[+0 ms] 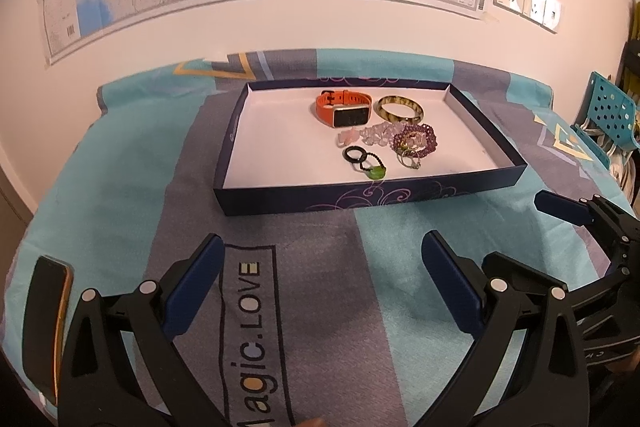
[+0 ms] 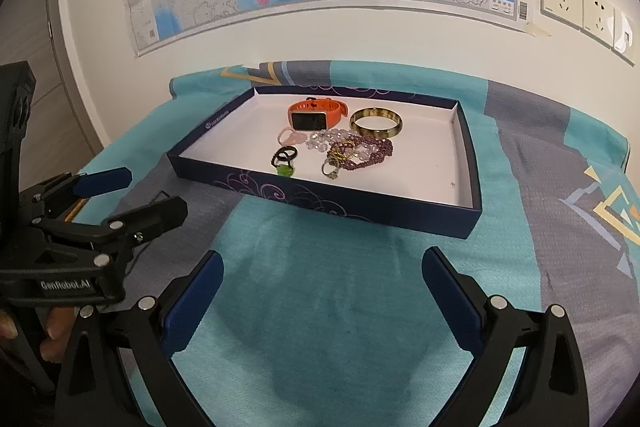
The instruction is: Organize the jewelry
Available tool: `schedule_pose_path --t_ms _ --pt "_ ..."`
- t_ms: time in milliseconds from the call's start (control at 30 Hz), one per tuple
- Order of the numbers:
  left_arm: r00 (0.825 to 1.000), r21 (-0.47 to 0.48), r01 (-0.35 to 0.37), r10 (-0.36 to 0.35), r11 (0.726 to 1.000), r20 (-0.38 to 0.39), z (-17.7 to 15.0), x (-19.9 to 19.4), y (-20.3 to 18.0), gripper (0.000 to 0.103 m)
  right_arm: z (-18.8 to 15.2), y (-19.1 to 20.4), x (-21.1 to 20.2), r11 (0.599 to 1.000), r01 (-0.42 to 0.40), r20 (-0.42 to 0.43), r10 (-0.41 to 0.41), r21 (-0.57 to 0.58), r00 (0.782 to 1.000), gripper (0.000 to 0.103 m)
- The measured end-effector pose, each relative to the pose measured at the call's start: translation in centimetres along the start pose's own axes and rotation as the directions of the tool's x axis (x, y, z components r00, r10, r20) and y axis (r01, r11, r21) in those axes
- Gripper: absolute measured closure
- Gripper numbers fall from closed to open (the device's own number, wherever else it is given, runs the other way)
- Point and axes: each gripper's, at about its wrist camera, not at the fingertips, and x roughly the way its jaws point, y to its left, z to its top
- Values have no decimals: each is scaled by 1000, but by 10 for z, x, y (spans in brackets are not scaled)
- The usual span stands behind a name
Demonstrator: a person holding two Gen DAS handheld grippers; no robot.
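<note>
Ahead, jewelry in a tray, beyond both tongs, wide and empty.

Cloth print: the bedspread read "agic.LOVE", its first letter cut off at the frame's edge.
Gripper brand: the left gripper carried "GenRobot.AI" in white on its black body.
Map, box rim: print was there, too small to read.

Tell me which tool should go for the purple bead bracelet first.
Probably the right tool. The purple bead bracelet lies toward the right part of the tray, nearly straight ahead of it. The left tool is also open but points more at the tray's left half.
</note>
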Motion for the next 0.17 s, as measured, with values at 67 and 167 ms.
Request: schedule_pose_path --t_ms 67,167 --pt "1000 -7 0 0 1000 -18 0 4 3 6 -1 -9 0 1000 -2 -18 2 10 1000 7" --pt "999 -38 -1 0 999 -34 -1 9 17 6 -3 -40 1 998 40 -62 -37 51 997 7"
